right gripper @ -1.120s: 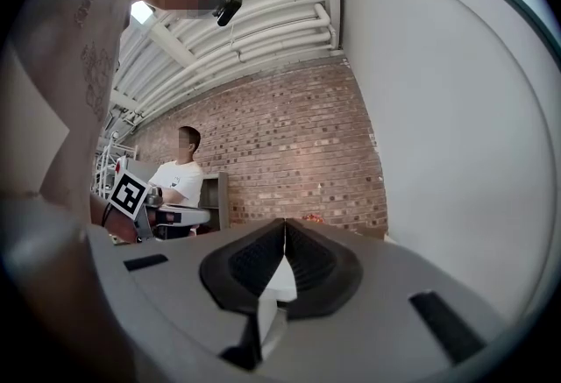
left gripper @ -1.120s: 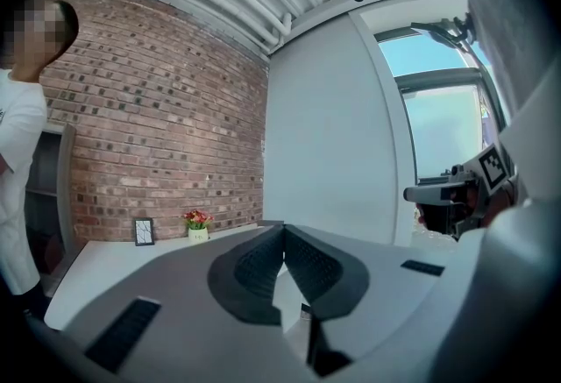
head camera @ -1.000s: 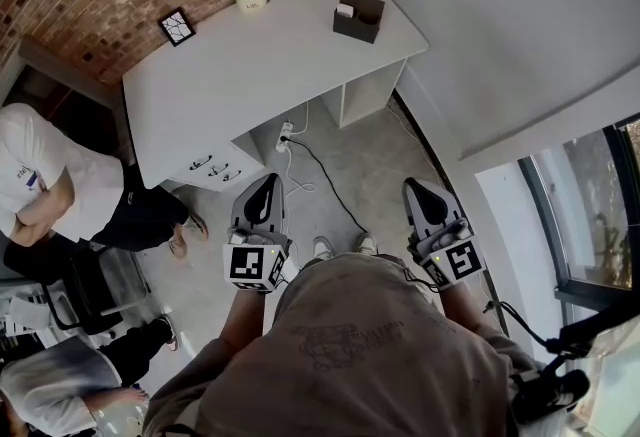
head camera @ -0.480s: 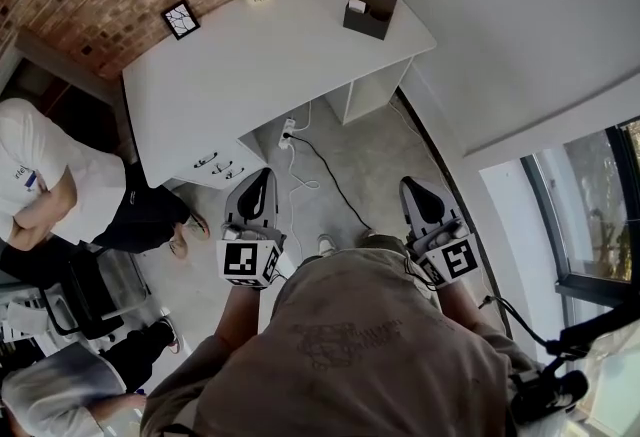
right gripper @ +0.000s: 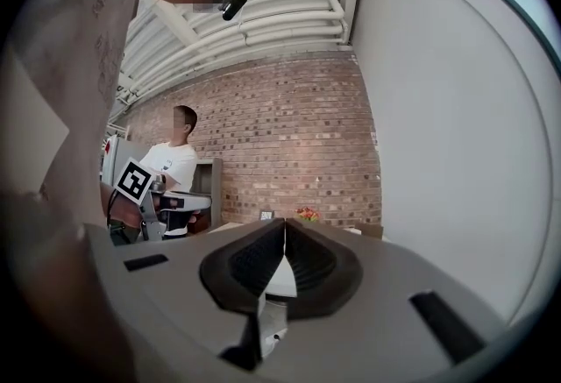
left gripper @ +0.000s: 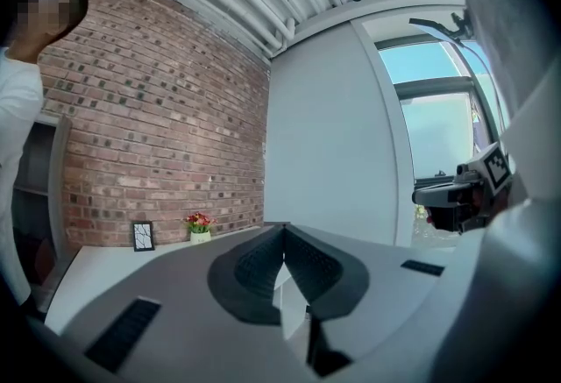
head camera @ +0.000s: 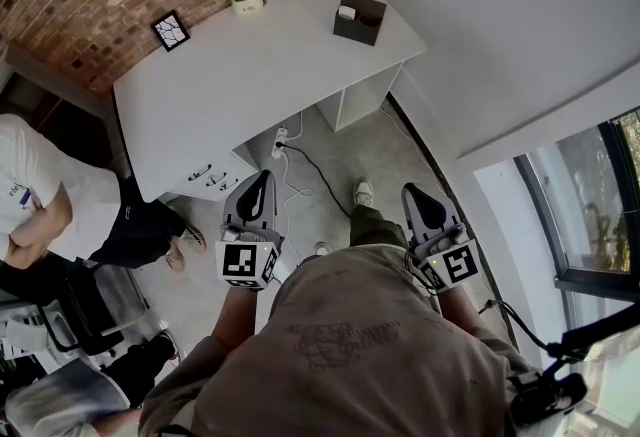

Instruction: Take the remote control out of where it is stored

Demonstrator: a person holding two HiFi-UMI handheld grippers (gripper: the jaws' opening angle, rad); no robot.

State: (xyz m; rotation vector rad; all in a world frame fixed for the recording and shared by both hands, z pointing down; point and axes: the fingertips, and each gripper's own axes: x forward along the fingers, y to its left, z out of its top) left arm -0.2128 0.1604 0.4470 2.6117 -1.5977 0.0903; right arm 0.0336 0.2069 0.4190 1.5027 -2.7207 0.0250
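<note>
Not started: my left gripper (head camera: 262, 187) and right gripper (head camera: 417, 197), both closed and empty, are well short of the far table (head camera: 240, 75).

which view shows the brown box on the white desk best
Head view: the dark brown open-topped box sits fully visible on the white desk. The right gripper view catches only a distant sliver; the left gripper view doesn't show it.

You can read nothing here: the label on the flower pot (head camera: 247, 2) and the print on the seated person's shirt (head camera: 35, 193) are too small.
</note>
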